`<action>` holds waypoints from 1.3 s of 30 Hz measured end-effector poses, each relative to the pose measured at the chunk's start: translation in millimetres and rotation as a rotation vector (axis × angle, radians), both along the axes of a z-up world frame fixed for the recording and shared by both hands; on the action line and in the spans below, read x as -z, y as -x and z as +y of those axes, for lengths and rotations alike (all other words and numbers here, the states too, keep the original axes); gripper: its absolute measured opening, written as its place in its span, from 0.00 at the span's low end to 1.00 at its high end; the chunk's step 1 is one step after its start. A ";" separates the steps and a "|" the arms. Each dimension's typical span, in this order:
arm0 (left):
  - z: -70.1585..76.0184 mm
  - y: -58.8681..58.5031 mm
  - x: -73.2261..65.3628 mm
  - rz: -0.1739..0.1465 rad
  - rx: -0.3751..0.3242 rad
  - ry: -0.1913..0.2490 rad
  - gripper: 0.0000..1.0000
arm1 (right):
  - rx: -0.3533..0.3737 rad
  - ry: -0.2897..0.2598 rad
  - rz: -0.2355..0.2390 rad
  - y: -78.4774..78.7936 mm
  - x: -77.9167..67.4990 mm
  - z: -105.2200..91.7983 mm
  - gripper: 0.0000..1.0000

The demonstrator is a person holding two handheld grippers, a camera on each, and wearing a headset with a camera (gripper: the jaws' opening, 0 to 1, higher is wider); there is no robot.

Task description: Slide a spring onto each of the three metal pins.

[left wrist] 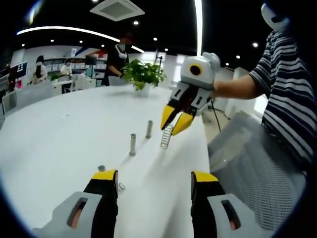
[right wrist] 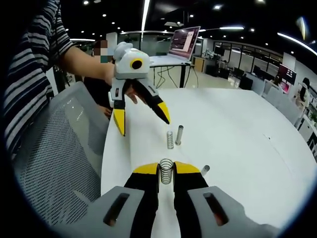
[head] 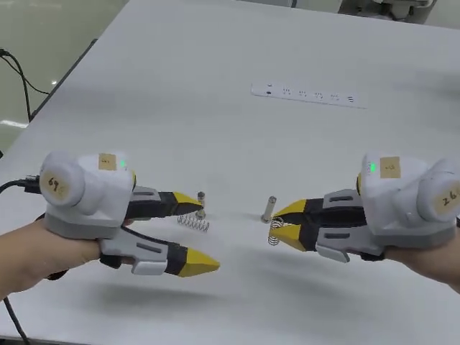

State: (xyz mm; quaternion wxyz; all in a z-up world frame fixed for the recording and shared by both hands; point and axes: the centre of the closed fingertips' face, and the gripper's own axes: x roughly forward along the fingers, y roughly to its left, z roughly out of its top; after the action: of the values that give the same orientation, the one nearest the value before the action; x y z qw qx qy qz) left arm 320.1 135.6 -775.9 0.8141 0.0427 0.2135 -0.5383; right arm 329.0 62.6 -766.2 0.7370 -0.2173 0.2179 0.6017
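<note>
On the white table [head: 215, 57], the right gripper [head: 282, 224] pinches a small spring [head: 275, 237] tight between its yellow tips, and the spring pokes out below them. A metal pin [head: 269, 208] stands up straight just beside that spring, and I cannot tell if they touch. Across from it, the left gripper [head: 200, 233] has its jaws spread wide and holds nothing. A second pin [head: 201, 201] stands right by its upper tip. A second spring [head: 192, 223] lies on its side on the table, near that pin and between the two tips. Farther back on the table lies a long white power strip [head: 307, 94], well away from the pins. A black cable [head: 18, 72] runs by the table's left edge. The left gripper view shows a green plant [left wrist: 143, 74] at the far end of the table. The right gripper view shows a grey mesh chair [right wrist: 64, 148] beside the table and a laptop [right wrist: 184, 42] on a desk behind.
</note>
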 end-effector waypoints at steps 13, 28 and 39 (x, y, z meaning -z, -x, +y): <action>37.9 -19.8 1.1 -0.058 -0.163 -0.010 0.92 | 0.058 -0.023 -0.023 -12.9 -4.4 -3.6 0.07; 47.0 -23.9 -3.7 -0.064 -0.208 0.018 0.98 | 0.133 -0.065 -0.026 -34.7 -12.2 -8.0 0.07; 51.4 -21.6 -0.2 -0.054 -0.227 0.018 0.98 | 0.240 -0.112 -0.033 -66.6 -20.0 -7.6 0.07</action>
State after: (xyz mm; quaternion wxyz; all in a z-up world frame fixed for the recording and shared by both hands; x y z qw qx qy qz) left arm 341.7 187.0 -775.7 0.8757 0.0254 0.1899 -0.4432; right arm 395.6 55.0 -746.2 0.8182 -0.1581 0.1964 0.5167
